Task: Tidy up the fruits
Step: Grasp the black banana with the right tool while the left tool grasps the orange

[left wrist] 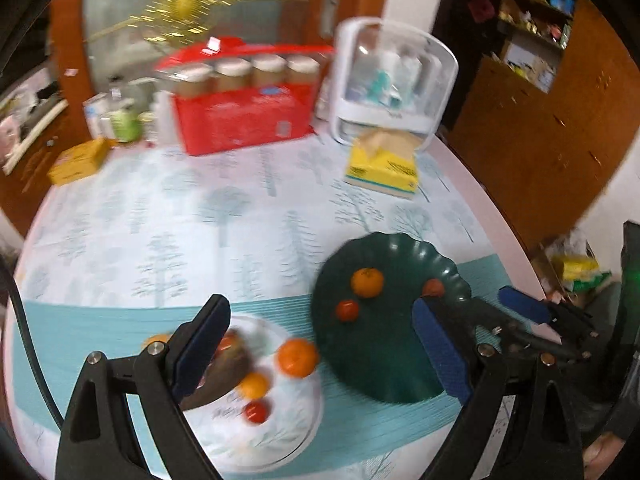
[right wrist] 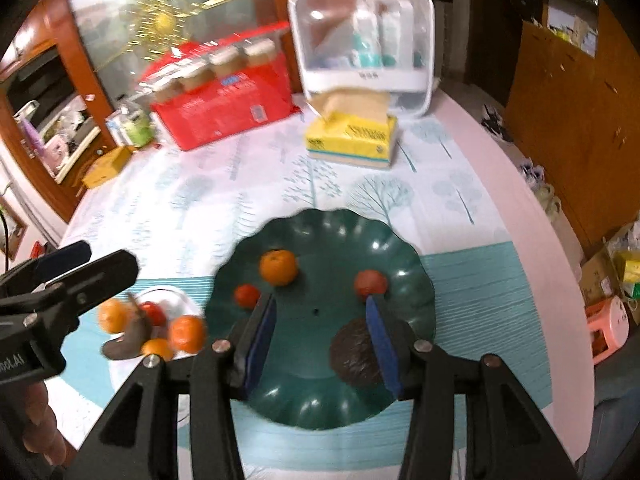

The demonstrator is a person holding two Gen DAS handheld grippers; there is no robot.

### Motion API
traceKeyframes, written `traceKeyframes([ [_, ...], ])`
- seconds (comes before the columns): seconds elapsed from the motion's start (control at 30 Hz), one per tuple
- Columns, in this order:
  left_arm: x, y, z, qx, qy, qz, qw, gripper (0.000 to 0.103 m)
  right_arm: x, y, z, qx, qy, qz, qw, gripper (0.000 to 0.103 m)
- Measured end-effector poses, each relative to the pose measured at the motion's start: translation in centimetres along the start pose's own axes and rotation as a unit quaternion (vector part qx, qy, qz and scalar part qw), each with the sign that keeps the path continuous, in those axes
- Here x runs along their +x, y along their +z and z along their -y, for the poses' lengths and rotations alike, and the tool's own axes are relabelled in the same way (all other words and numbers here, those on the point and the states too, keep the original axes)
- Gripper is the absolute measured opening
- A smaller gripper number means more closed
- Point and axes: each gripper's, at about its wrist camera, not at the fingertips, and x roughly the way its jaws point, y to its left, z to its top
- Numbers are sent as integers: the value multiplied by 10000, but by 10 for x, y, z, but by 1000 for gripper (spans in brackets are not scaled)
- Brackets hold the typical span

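My left tongs [left wrist: 320, 344] stood wide open and held nothing, hanging above the seam between the two dishes; my right tongs [right wrist: 322, 334] were also open and empty, their blue pads spread over the green plate [right wrist: 404, 268].

The green plate was dark, glossy and scallop-rimmed; on it lay an orange mandarin [right wrist: 279, 267] with a dimpled top, a small red tomato [right wrist: 247, 295] just beside it, and another reddish tomato [right wrist: 371, 282] apart to the right; near the front of the plate sat a dark brown, rough-skinned round fruit [right wrist: 354, 356], partly behind my right pad.

The white plate [left wrist: 280, 436], pale with a faint printed pattern, sat just left of the green one; it carried a bright mandarin [left wrist: 297, 357] at its right edge, a smaller yellow-orange fruit [left wrist: 253, 385], a small red tomato [left wrist: 256, 411], and a dark brownish-purple fruit [left wrist: 224, 372] whose kind I could not tell through the blur.

Both plates rested on a tablecloth [left wrist: 168, 220] printed with pale trees above a teal band; further back stood a yellow tissue box [right wrist: 352, 138] and a red box [left wrist: 244, 118].
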Motion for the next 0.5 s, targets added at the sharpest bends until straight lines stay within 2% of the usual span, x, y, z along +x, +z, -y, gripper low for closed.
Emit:
traceKeyframes([
  [0.3,-79,-26,-56,-327,419,356,9980,92,-61,2,-60,-431,355,400,9976,50],
  [0.5,-92,-37,-90,-428,628,332,9966,92,-73,-2,-102,-724,634,528,9940,53],
])
